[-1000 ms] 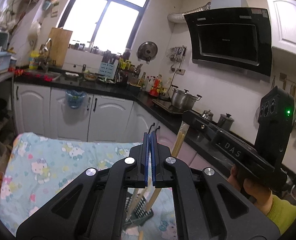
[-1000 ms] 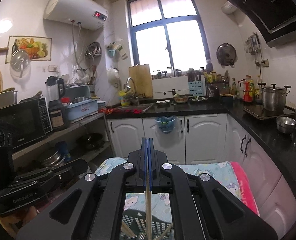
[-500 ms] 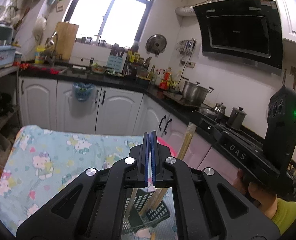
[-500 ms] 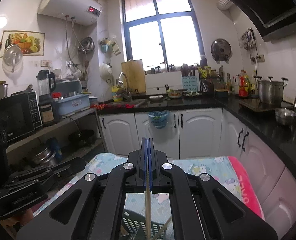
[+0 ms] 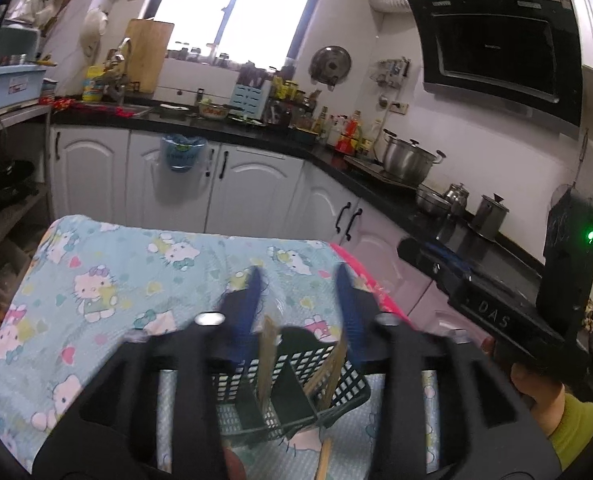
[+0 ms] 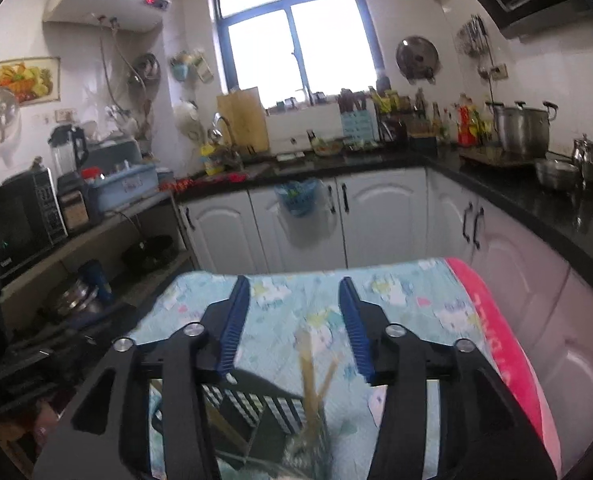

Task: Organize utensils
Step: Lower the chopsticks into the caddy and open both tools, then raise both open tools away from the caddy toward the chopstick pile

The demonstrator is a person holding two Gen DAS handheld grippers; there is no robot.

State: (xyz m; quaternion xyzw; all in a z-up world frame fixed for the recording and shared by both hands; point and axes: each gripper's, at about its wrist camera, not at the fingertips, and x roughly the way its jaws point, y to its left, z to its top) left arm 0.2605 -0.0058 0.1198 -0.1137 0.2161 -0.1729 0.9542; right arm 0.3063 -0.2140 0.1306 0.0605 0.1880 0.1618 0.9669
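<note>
Chopsticks over a mesh basket

Chopsticks [image 5: 267, 354] of pale wood, thin and straight, stand tilted in a black plastic basket [image 5: 346, 390] with a square-mesh wall, set on a worktop under a soft cartoon-print cloth [image 5: 108, 276]. The left gripper [image 5: 300, 292], ribbed blue pads on matte black arms, is opening, sticks loose between its fingers. The right gripper [image 6: 294, 312] is opening too; blurred chopsticks [image 6: 310, 376] lean below its gap, untouched.
</note>
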